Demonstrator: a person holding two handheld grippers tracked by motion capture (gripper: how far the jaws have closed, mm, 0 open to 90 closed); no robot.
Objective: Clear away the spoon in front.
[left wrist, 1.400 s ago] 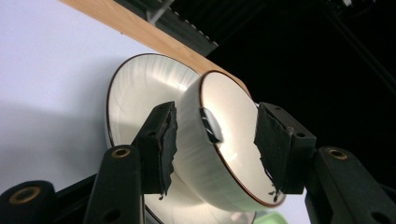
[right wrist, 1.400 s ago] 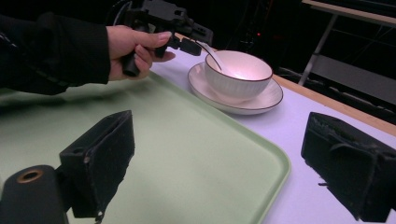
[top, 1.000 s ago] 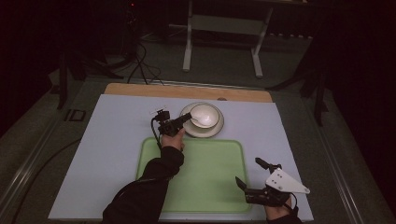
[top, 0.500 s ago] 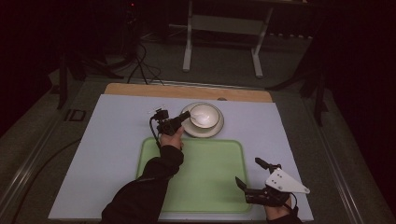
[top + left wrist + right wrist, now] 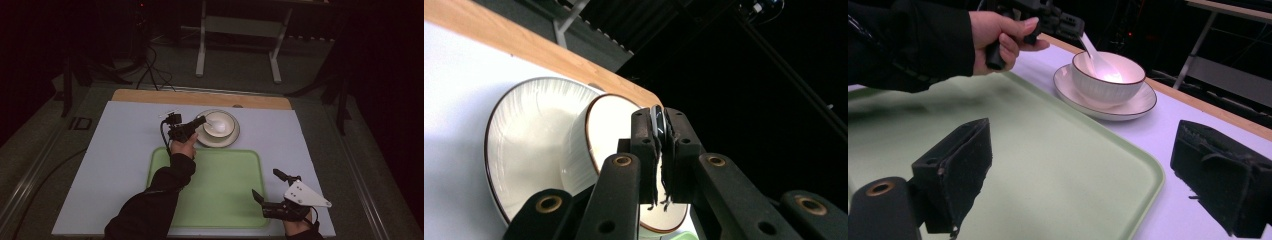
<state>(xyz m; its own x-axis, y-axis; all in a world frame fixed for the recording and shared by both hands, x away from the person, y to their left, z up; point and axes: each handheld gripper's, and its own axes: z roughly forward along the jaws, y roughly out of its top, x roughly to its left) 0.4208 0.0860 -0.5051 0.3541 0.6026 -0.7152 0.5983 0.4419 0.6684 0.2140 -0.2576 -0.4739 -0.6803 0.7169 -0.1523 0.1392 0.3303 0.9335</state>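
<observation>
A white bowl [image 5: 218, 125] with a dark rim stands on a matching plate [image 5: 227, 141] at the far middle of the pale table cover. My left gripper [image 5: 200, 121] reaches in from the bowl's left, shut on the handle of a white spoon [image 5: 1093, 52] whose scoop lies inside the bowl [image 5: 1108, 72]. In the left gripper view the jaws pinch the thin spoon handle [image 5: 656, 120] over the bowl [image 5: 609, 125] and plate [image 5: 524, 150]. My right gripper [image 5: 265, 183] hovers open by the near right corner of a green tray [image 5: 220, 200], nothing between its pads [image 5: 955, 170].
The green tray [image 5: 1048, 175] lies bare in the near middle of the table. A wooden strip [image 5: 200, 97] runs along the table's far edge. Beyond it stand a metal frame [image 5: 240, 40] and cables on a dark floor.
</observation>
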